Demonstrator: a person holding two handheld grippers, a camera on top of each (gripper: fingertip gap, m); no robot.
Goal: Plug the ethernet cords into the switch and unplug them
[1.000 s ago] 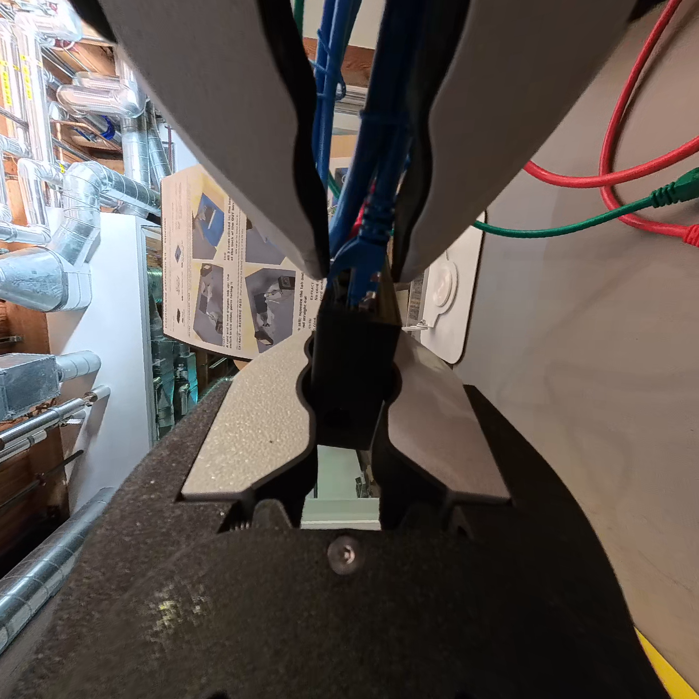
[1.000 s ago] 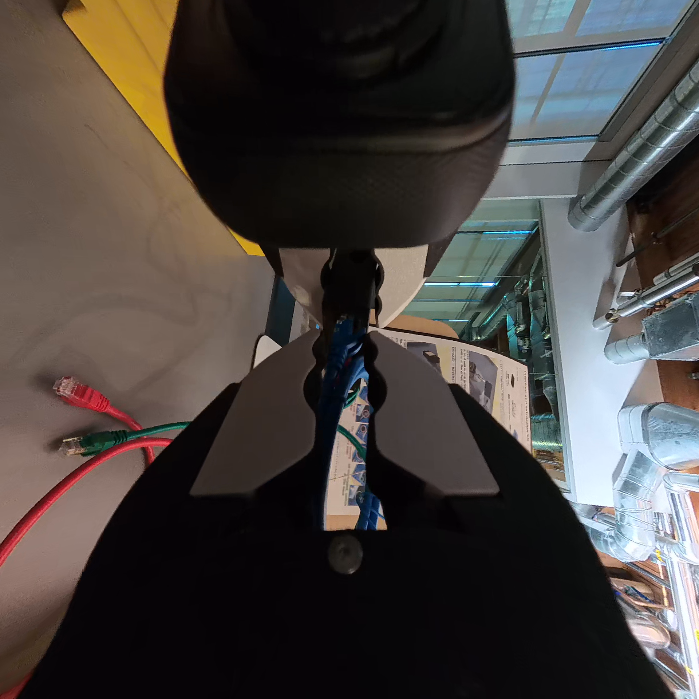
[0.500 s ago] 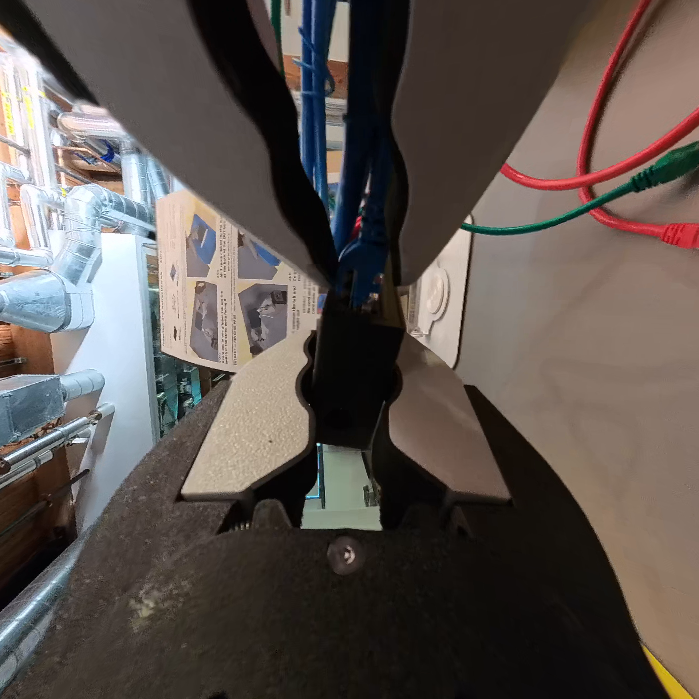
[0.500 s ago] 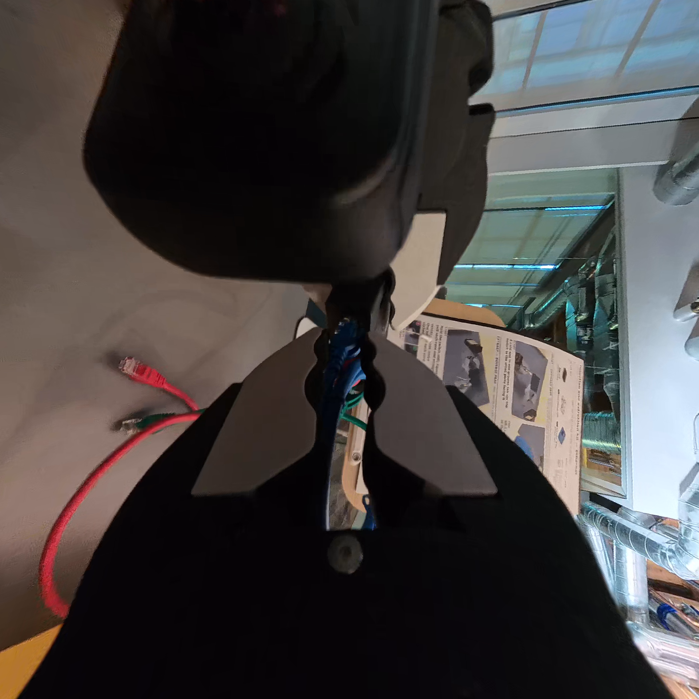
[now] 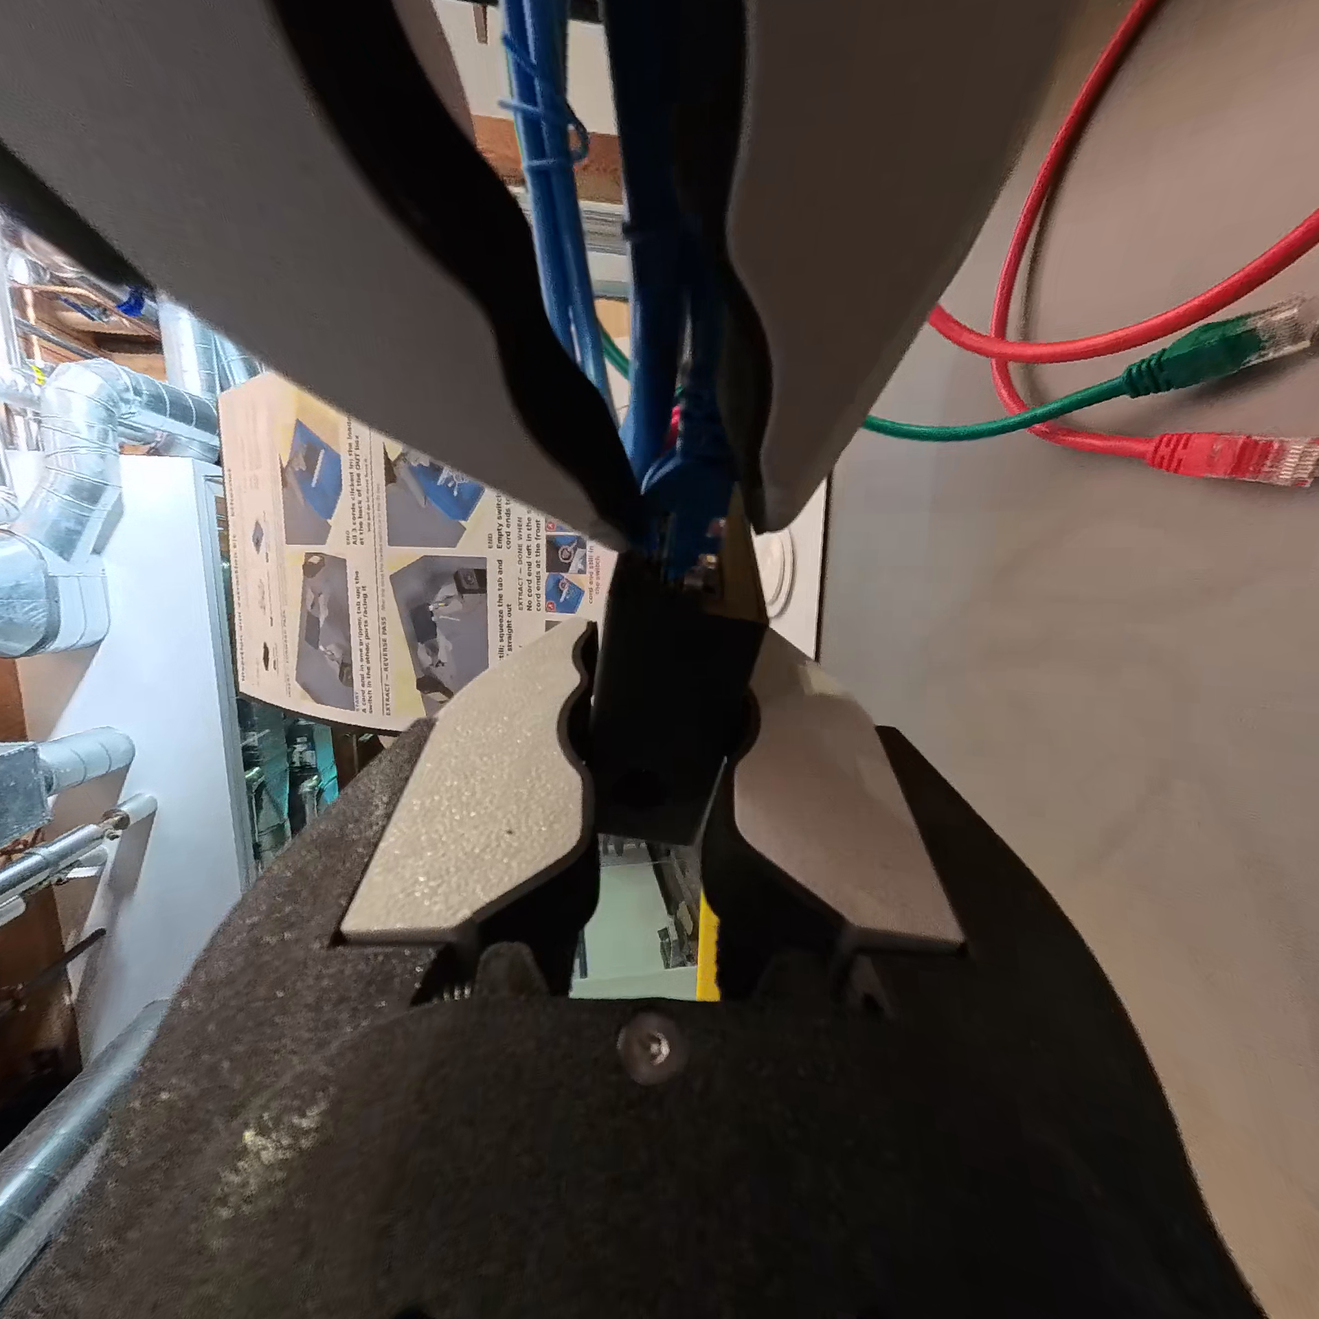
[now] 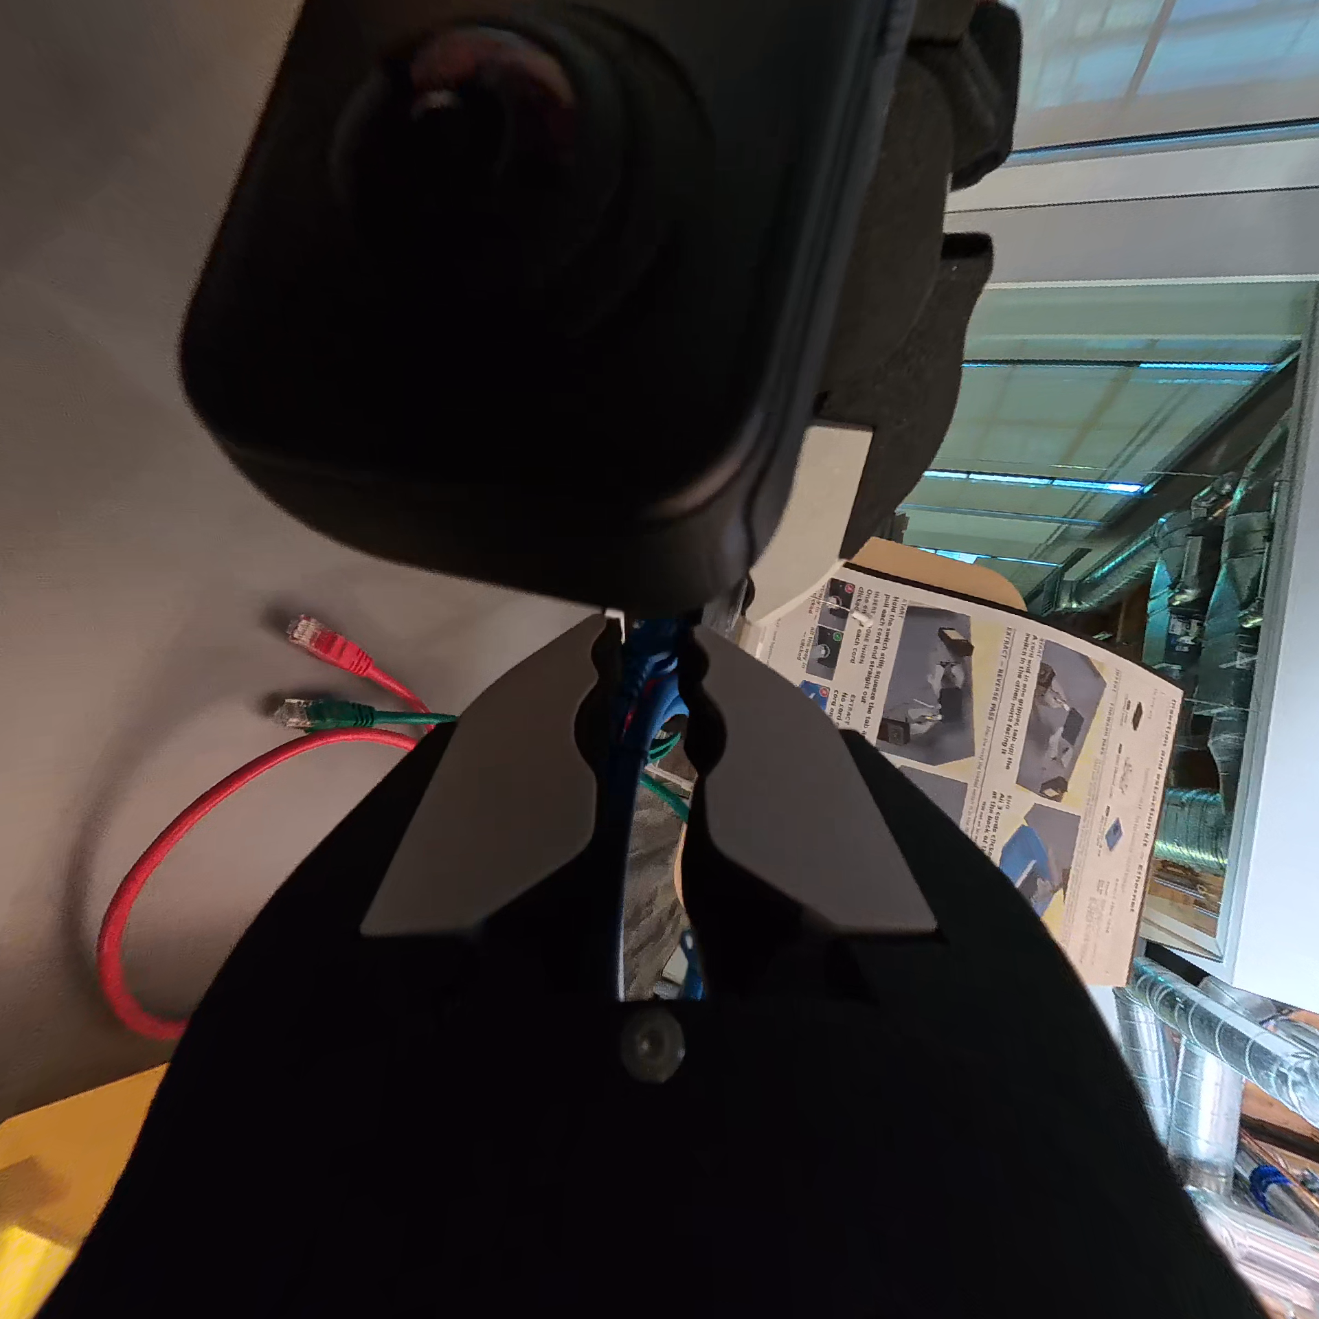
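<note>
My left gripper (image 5: 674, 635) is shut on the black switch (image 5: 671, 685) and holds it in the air. My right gripper (image 6: 649, 632) is shut on the blue ethernet cord (image 6: 628, 749), right at its plug. In the left wrist view the right gripper's grey fingers (image 5: 357, 250) come down from the top and press the blue plug (image 5: 689, 514) against the switch's port face; how deep it sits is hidden. The left gripper's camera body (image 6: 485, 285) fills the top of the right wrist view. A red cord plug (image 5: 1227, 457) and a green cord plug (image 5: 1199, 353) lie loose on the grey table (image 5: 1070, 785).
An illustrated instruction sheet (image 6: 999, 749) stands behind the grippers, with a white round-buttoned device (image 5: 792, 571) beside it. The red cord loops over the table (image 6: 143, 892) next to the green plug (image 6: 314, 712). A yellow patch (image 6: 57, 1178) lies nearby. Metal ducts (image 5: 64, 514) run behind. My hands' fingertips stand some 6 cm from each other.
The two grippers have drawn closer together, so each fills more of the other's view. The blue plug stays at the switch's ports. Both grips are unchanged.
</note>
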